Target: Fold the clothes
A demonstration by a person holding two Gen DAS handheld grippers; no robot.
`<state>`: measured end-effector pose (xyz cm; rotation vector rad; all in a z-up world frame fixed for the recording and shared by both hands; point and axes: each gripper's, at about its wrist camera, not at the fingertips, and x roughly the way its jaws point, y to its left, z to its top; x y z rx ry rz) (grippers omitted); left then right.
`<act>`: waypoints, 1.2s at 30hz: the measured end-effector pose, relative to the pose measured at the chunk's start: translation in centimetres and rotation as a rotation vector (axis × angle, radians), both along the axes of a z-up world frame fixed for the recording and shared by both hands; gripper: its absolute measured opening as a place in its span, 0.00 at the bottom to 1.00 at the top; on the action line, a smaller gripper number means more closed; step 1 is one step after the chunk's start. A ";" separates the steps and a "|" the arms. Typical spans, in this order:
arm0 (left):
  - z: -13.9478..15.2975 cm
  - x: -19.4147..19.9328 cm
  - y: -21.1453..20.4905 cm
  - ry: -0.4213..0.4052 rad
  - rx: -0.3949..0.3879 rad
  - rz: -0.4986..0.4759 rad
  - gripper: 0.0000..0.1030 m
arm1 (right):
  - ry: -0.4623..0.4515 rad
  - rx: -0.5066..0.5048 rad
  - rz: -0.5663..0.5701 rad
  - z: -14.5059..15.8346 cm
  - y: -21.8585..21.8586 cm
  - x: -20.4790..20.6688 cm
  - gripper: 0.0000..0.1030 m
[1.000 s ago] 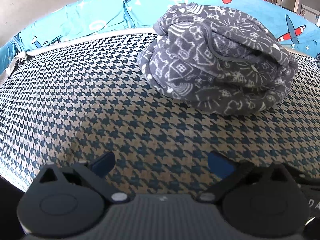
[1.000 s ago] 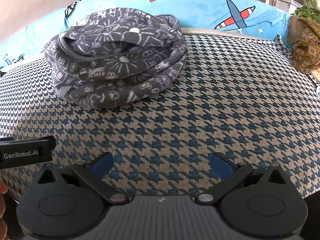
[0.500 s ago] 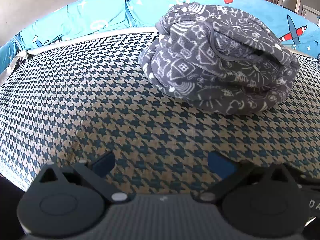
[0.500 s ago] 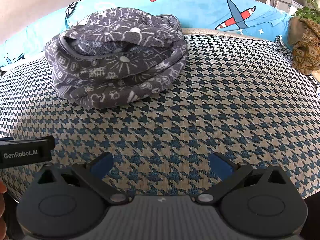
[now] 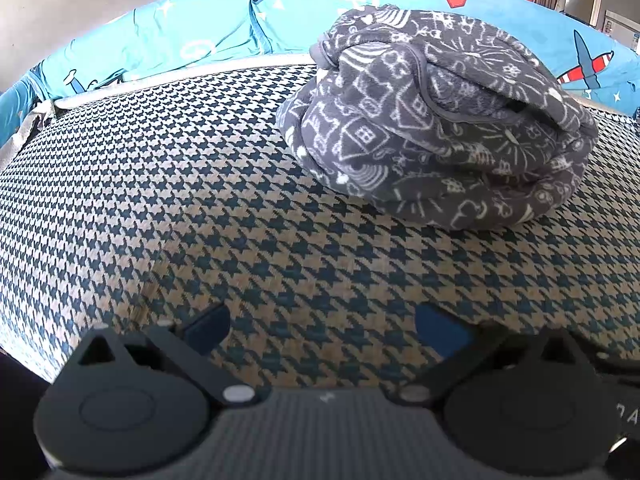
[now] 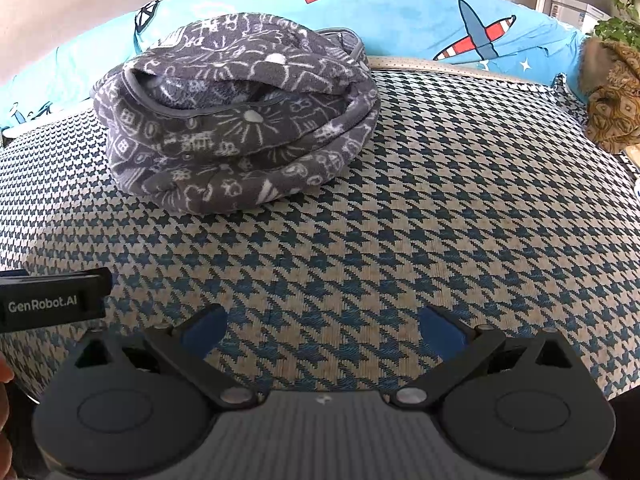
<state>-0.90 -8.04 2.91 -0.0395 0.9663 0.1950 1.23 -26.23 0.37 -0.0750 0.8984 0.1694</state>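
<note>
Left wrist view: left gripper [image 5: 322, 326] spread wide, holding nothing; right gripper [image 6: 322, 330] too. Grey fleece [image 5: 440, 120] sitting folded near bed's [image 5: 160, 180] far edge. Probably finishing; next, maybe patting flat.

One folded grey patterned garment [image 5: 436, 128] lies far on one houndstooth cover [image 5: 160, 184]. One blue printed sheet [image 5: 168, 48] runs behind — it carries one red-striped plane print [image 6: 476, 38] at far right. Two grippers show — the left gripper [image 5: 324, 328] and the right gripper [image 6: 324, 330] — each with two blue fingertips.
</note>
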 end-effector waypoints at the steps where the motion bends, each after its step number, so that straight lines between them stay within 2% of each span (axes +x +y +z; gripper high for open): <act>1: 0.0 0.0 0.1 0.000 0.000 0.000 1.00 | 0.000 0.000 0.001 0.0 0.0 0.0 1.00; 36: -0.1 0.0 0.5 0.000 -0.007 -0.002 1.00 | 0.008 -0.010 0.011 -0.1 0.0 0.0 1.00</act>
